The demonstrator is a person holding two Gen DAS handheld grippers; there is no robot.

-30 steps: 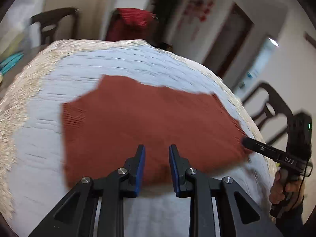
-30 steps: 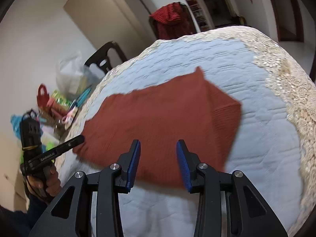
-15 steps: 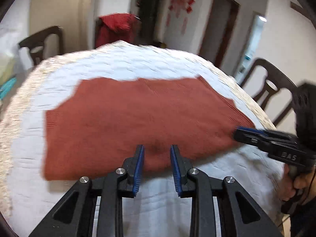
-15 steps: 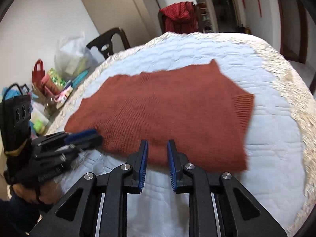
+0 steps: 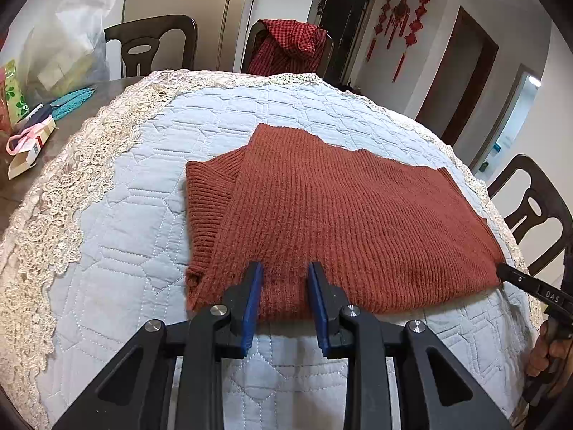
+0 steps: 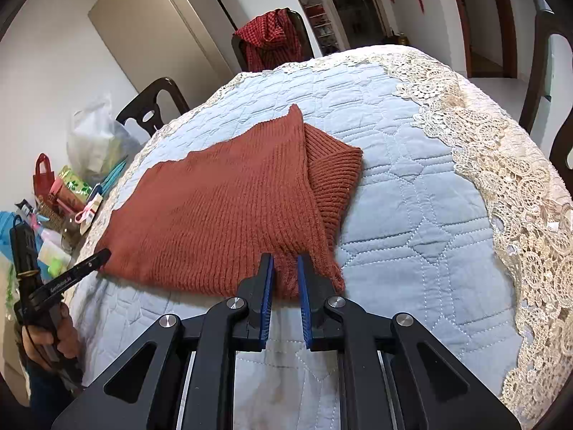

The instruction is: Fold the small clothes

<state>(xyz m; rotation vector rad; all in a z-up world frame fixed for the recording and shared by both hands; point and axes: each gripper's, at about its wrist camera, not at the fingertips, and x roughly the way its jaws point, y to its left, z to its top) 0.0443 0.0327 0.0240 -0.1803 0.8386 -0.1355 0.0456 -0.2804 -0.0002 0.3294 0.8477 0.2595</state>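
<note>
A rust-red knit sweater [image 5: 340, 222] lies flat on a quilted light-blue tablecloth [image 5: 125, 251], with a ribbed part [image 5: 207, 197] sticking out from under its left side. My left gripper [image 5: 285, 276] straddles the near hem towards the left; its jaws stand a little apart with the cloth lying flat between them, not pinched. My right gripper [image 6: 285, 272] is at the near hem of the sweater [image 6: 222, 208] by the right corner. Its jaws are closing, and a bunched ridge of knit fills the narrow gap between the pads. Each view shows the other gripper's tip at the opposite corner: the right gripper [image 5: 501, 269], the left gripper [image 6: 102, 255].
A lace border [image 6: 501, 165] rims the cloth. Dark wooden chairs [image 5: 154, 46] stand around the table; one at the far side carries a red checked garment [image 5: 290, 46]. Bags, boxes and scissors [image 5: 32, 125] crowd the table's left end. A hand [image 5: 548, 351] holds the right gripper's handle.
Both grippers have come down onto the sweater's near hem. The right jaws have narrowed from wide apart to almost together around the hem. The left jaws keep about the same gap.
</note>
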